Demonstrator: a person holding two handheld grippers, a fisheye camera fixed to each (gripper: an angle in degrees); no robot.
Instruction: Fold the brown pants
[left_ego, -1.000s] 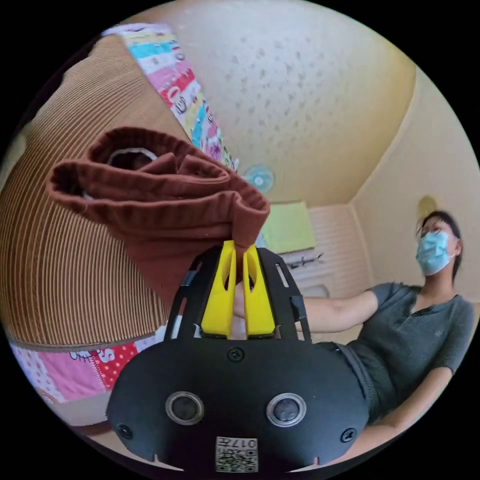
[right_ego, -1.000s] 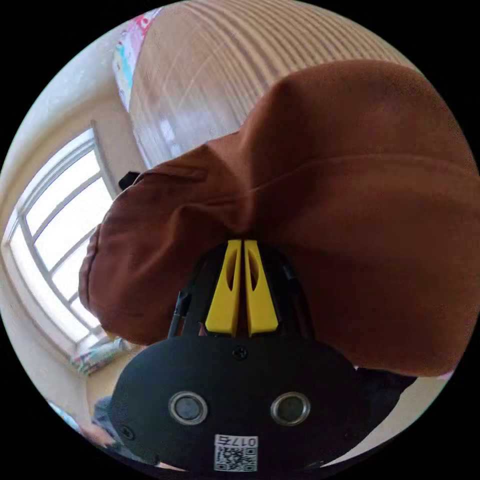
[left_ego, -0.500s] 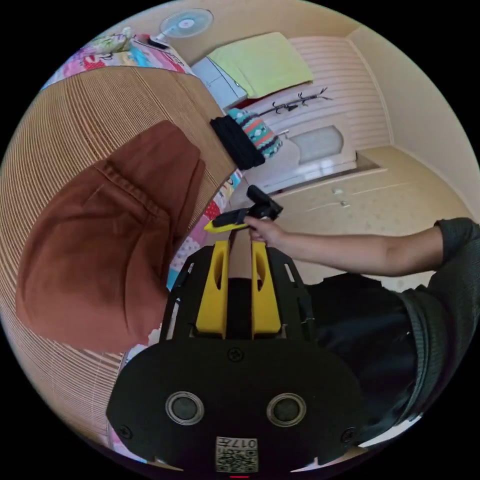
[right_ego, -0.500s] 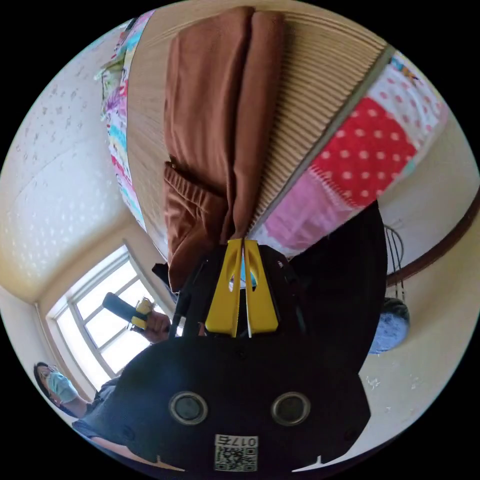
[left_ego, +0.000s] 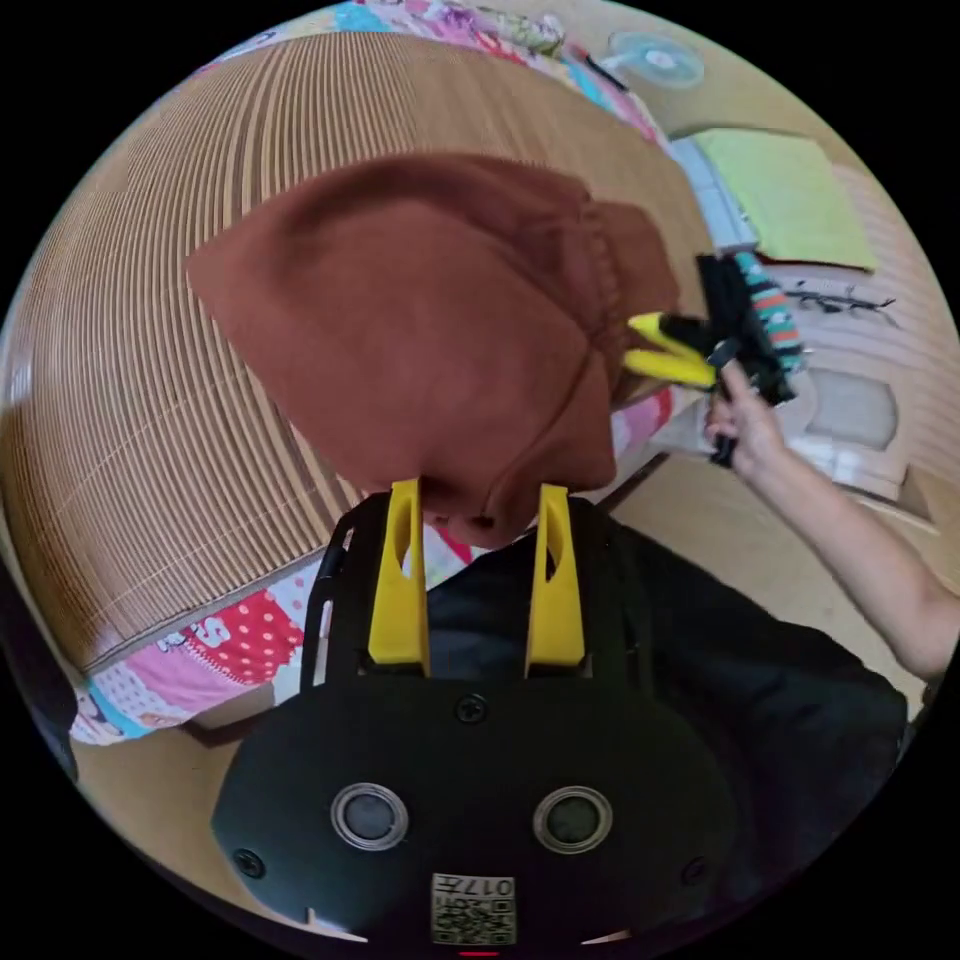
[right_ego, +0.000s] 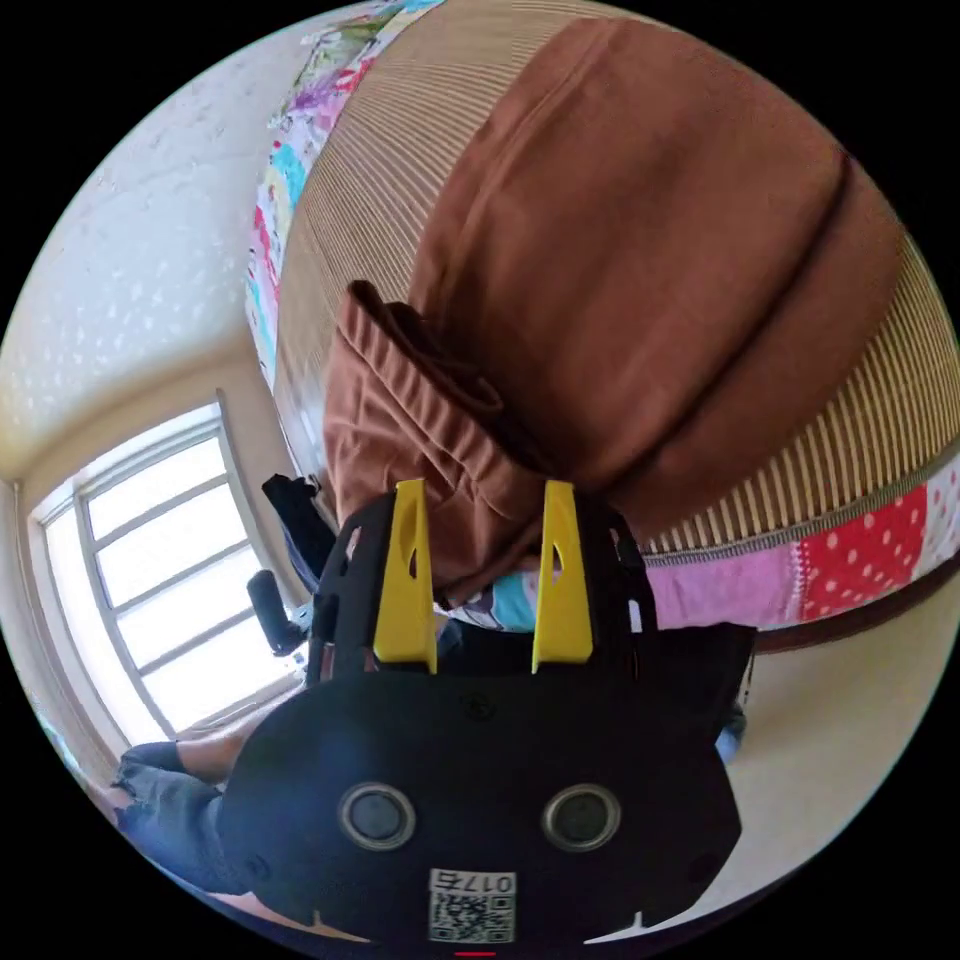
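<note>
Left gripper view: your left gripper (left_ego: 478, 500) and right gripper (right_ego: 487, 500), both released, flank soft, limp brown pants (left_ego: 430, 320); grasp the gathered waistband (right_ego: 400, 420).

Two cameras look at one bed

Each view sits close above the brown pants (left_ego: 430, 330) (right_ego: 640, 260) on the striped mat (left_ego: 130, 380) (right_ego: 400, 160), from opposite ends.

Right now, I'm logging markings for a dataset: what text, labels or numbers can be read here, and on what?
"S": white letter on the patchwork sheet; the rest is hidden.
Sticker on the left hand-held gripper: characters too small to read.
Sticker on the right hand-held gripper: likewise.
Brown pants: no text.
</note>
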